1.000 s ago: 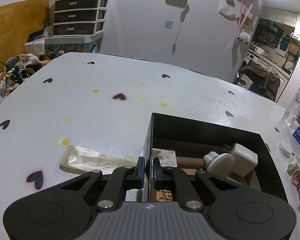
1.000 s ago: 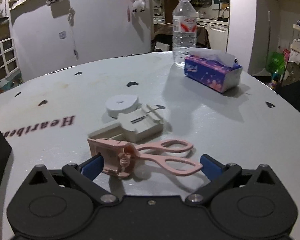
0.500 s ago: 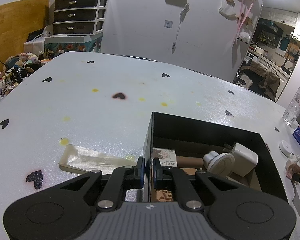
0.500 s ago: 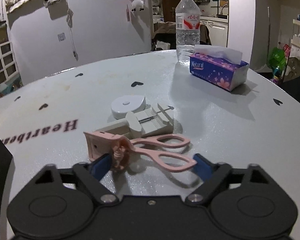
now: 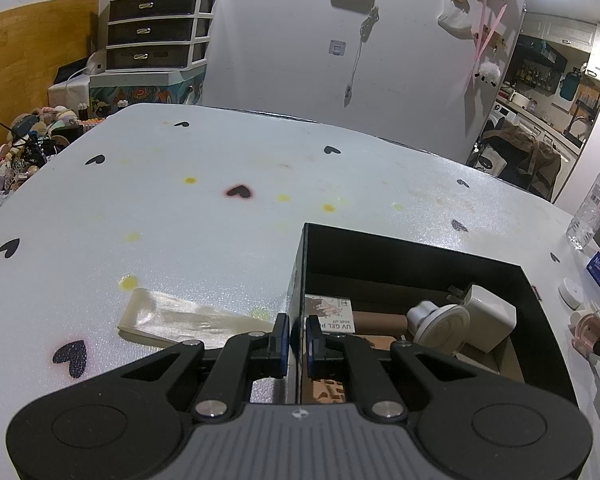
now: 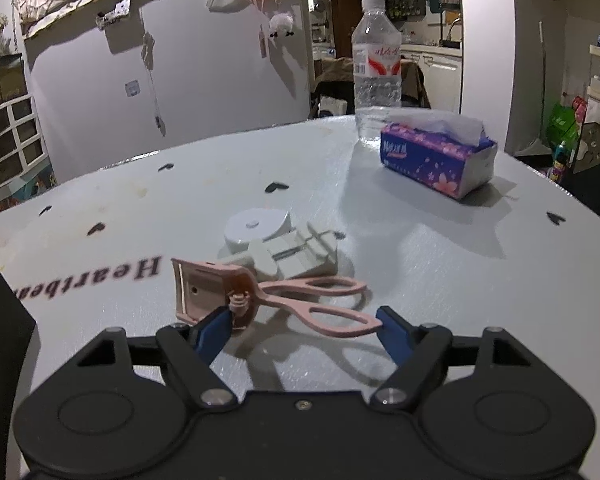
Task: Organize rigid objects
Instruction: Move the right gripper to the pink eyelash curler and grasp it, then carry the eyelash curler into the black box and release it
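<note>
My left gripper (image 5: 296, 338) is shut on the left wall of a black box (image 5: 300, 280) that holds a white charger (image 5: 488, 316), a round white part (image 5: 444, 324), a brown tube and a small printed packet. My right gripper (image 6: 306, 320) is open, its fingers on either side of a pink eyelash curler (image 6: 268, 292) lying on the white table (image 6: 440, 260). The left fingertip (image 6: 216, 324) touches the curler's head; the right one stands just off its handle loops. The curler also shows in the left wrist view (image 5: 590, 328). Behind it lie a white clip-like piece (image 6: 296, 258) and a round white disc (image 6: 258, 228).
A purple tissue pack (image 6: 436, 158) and a water bottle (image 6: 376, 76) stand further back on the right. A clear plastic strip (image 5: 184, 318) lies left of the box. A corner of the black box (image 6: 0, 320) is at the left of the right wrist view.
My right gripper has moved forward and its fingers have narrowed around the pink curler, which now looks tilted up at its head. The left gripper has stayed on the box wall.
</note>
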`<act>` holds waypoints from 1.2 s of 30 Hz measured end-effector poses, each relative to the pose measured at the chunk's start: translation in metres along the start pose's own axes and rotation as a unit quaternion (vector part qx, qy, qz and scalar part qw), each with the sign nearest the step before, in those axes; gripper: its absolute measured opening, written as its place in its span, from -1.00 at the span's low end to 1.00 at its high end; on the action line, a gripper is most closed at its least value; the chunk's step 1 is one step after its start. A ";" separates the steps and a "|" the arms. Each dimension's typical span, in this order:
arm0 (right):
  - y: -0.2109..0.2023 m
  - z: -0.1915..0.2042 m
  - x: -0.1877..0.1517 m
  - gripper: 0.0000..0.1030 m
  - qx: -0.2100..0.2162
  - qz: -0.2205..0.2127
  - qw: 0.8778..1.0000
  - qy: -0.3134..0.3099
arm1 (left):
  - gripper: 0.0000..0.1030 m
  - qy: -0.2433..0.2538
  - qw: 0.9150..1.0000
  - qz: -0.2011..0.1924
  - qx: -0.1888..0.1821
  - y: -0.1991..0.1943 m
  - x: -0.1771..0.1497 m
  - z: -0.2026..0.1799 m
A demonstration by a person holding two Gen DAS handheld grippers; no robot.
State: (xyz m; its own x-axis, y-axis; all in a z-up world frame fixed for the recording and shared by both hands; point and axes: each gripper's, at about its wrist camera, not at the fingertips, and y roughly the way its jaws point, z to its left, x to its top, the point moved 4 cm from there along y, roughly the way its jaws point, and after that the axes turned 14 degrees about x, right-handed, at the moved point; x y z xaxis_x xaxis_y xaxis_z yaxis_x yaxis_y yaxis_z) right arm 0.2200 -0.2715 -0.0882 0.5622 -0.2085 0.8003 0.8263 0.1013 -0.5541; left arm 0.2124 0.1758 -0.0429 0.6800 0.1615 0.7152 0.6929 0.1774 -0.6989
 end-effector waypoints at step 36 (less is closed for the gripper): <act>0.037 0.014 0.010 -0.12 0.115 0.051 0.990 -0.067 | -0.86 0.000 1.000 0.001 0.002 -0.001 -0.001 0.001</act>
State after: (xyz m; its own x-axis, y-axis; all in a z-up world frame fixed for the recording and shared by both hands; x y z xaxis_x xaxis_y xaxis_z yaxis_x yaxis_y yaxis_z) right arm 0.2564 -0.2561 -0.0971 0.6302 -0.0571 0.7743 0.7420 0.3379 -0.5790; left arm 0.2106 0.1764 -0.0430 0.6810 0.1612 0.7143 0.6913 0.1804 -0.6997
